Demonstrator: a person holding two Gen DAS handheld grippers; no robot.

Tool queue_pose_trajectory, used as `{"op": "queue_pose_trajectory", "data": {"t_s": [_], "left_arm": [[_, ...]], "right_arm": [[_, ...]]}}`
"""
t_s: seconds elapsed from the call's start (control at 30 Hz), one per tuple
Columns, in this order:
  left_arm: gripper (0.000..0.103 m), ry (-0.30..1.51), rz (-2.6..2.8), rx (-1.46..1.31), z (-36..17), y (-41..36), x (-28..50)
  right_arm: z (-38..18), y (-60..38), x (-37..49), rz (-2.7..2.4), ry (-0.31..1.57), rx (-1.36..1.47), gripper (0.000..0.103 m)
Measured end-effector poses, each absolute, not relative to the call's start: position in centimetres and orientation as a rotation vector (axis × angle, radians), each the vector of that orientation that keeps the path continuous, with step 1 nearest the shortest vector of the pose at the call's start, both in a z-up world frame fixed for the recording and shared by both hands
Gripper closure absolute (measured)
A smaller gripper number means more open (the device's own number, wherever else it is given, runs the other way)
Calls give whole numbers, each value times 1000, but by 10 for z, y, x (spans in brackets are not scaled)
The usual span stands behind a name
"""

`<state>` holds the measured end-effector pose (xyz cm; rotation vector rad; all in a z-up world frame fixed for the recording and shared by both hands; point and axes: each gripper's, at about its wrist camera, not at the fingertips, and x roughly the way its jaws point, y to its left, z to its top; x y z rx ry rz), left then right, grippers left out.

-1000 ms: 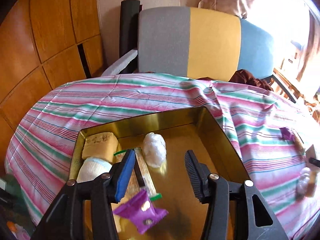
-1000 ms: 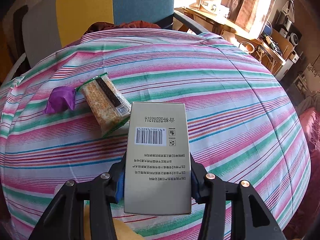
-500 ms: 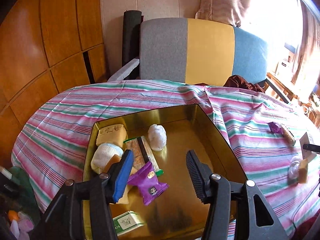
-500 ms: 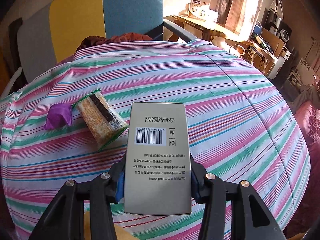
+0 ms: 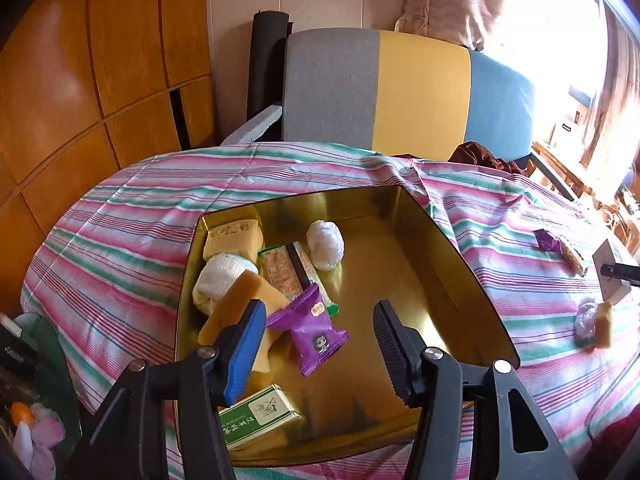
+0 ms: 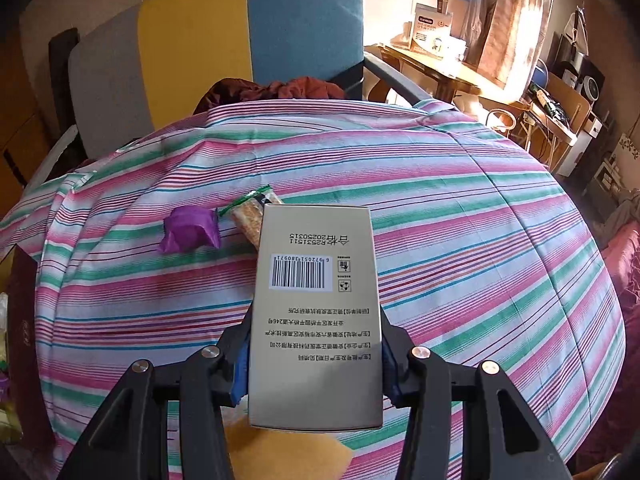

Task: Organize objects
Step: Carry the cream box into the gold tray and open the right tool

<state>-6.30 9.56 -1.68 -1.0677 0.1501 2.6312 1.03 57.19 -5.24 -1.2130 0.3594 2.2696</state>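
In the left wrist view, the left gripper (image 5: 318,340) hangs above the near half of the gold tray (image 5: 444,256) with its jaws spread wide and nothing between them. Its blue left pad covers part of a tan sponge block (image 5: 240,308), and the green and white box (image 5: 260,414) at the tray's near edge is partly hidden behind that finger. Further in lie a purple snack packet (image 5: 316,330), a cracker packet (image 5: 294,272), a white rolled sock (image 5: 222,278), a yellow cake piece (image 5: 234,238) and a white wrapped ball (image 5: 326,244). On the striped tablecloth (image 5: 120,232) at far right, small items by the frame edge are too distorted to name; glare washes out the window.

In the right wrist view, the right gripper (image 6: 314,354) is level over the cloth, jaws clamped on the sides of a beige carton (image 6: 314,320) whose barcode face is up. The carton hides most of a second cracker packet (image 6: 250,216) beyond it; a crumpled purple wrapper (image 6: 190,230) lies just left of that. An orange-yellow shape (image 6: 280,454) below the carton is cut off and unclear.
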Motion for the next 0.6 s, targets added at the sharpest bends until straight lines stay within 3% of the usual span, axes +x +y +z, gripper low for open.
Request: {"op": "queue_pose_trajectory", "data": {"t_s": [0.27, 0.6], "left_arm": [[43, 106, 2623, -1095, -23, 82, -60], [41, 47, 2653, -1087, -21, 52, -56]], "right_arm": [[-24, 495, -16, 2465, 282, -1261, 53], [-9, 330, -80, 2789, 113, -1460, 53]]}}
